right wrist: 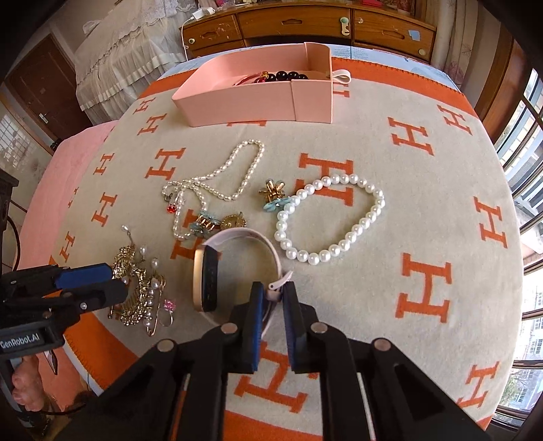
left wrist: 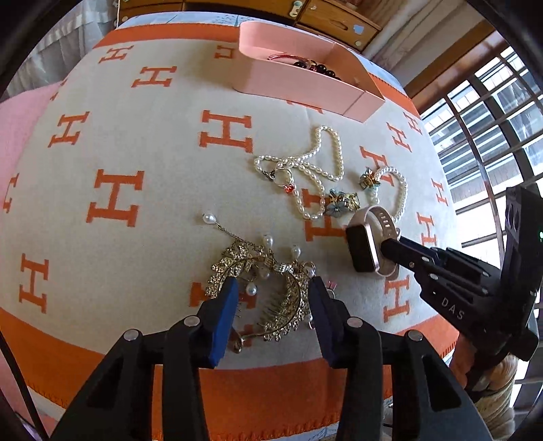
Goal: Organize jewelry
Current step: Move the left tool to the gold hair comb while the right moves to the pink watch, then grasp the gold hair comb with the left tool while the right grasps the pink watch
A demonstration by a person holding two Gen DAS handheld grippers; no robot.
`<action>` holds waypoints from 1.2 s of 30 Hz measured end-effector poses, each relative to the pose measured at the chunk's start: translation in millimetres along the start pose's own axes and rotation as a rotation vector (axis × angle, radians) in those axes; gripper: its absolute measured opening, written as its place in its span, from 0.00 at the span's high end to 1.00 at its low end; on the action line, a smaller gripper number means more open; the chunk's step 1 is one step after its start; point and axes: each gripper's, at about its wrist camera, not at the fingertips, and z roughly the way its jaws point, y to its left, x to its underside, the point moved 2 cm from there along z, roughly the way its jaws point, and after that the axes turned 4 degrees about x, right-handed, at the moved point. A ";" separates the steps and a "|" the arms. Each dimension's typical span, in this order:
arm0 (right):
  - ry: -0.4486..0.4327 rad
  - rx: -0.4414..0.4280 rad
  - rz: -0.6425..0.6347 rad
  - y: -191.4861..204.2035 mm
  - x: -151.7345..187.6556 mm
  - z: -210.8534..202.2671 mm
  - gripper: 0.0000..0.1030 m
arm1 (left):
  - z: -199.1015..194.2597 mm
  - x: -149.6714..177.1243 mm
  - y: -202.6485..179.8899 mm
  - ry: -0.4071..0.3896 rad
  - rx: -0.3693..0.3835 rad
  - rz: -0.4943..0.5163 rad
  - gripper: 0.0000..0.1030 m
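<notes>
The right gripper (right wrist: 271, 298) has its jaws pinching the watch (right wrist: 217, 271) strap. The left gripper (left wrist: 271, 298) has its jaws spread around the gold hair comb (left wrist: 271, 295) near the blanket's (left wrist: 135, 142) front edge.

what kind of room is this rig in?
Probably a bedroom at home: the jewelry lies on an orange-and-cream blanket spread like a bed cover, a wooden chest of drawers stands behind it, and a barred window is at the right.
</notes>
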 end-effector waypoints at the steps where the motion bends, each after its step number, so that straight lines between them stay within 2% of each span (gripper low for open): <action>1: -0.004 -0.008 0.005 -2.0 0.7 -0.9 0.91 | 3.0 -0.8 1.6 0.010 -0.006 -0.018 0.60; 5: -0.029 -0.024 0.016 -10.3 4.7 -6.9 0.91 | 12.7 -8.2 4.8 0.033 -0.039 -0.098 0.66; 7: -0.042 -0.032 0.018 -14.0 6.9 -10.4 0.91 | 14.3 -12.4 4.5 0.036 -0.047 -0.135 0.66; 11: -0.048 -0.057 0.027 -20.6 11.9 -13.0 0.91 | 20.7 -20.1 -4.8 0.053 -0.076 -0.148 0.70; 17: -0.050 -0.087 0.045 -29.5 16.8 -13.1 0.91 | 31.5 -29.8 -24.8 0.066 -0.171 -0.106 0.70; 23: -0.048 -0.106 0.060 -34.2 18.5 -11.2 0.91 | 43.5 -41.4 -47.2 0.088 -0.264 0.026 0.71; 26: -0.041 -0.116 0.070 -37.1 20.1 -9.8 0.91 | 49.7 -47.2 -58.7 0.094 -0.260 0.115 0.71; 29: -0.040 -0.122 0.076 -39.4 20.3 -10.0 0.91 | 50.7 -53.6 -61.5 0.094 -0.224 0.181 0.70; 32: -0.040 -0.120 0.076 -40.0 19.9 -9.9 0.91 | 46.7 -56.7 -55.5 0.103 -0.198 0.142 0.71; 36: -0.039 -0.117 0.074 -39.5 19.2 -9.3 0.91 | 42.2 -52.5 -45.5 0.108 -0.222 0.093 0.71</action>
